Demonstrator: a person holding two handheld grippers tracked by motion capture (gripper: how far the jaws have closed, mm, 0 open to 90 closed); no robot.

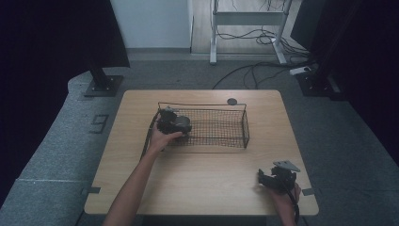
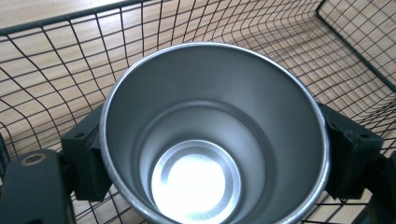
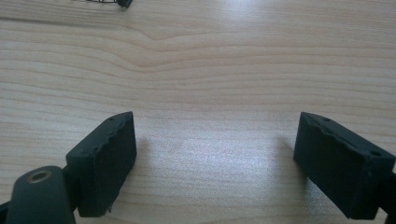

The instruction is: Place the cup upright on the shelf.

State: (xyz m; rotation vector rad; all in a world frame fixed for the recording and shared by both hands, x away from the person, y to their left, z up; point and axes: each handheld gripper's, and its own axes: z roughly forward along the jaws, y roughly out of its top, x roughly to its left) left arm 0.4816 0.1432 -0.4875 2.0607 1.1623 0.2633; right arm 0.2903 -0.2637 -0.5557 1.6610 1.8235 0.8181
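Left gripper view looks down into a metal cup [image 2: 212,140] pinched between the left gripper's [image 1: 173,123] black jaws, inside the wire basket [image 2: 70,60]. High view puts that basket [image 1: 235,123] on the far middle of the wooden table [image 1: 197,183]. Near the table's front right corner, the right gripper [image 1: 278,178] rests with its jaws spread wide over bare wood.

A plain steel cup [image 2: 212,135] with a dull grey inside and a bright round bottom sits clamped between two black jaws, one on each side of its wall, its mouth open to the camera. It is inside a black wire basket [image 1: 221,127], at the basket's left end, which stands near the tabletop's far edge.
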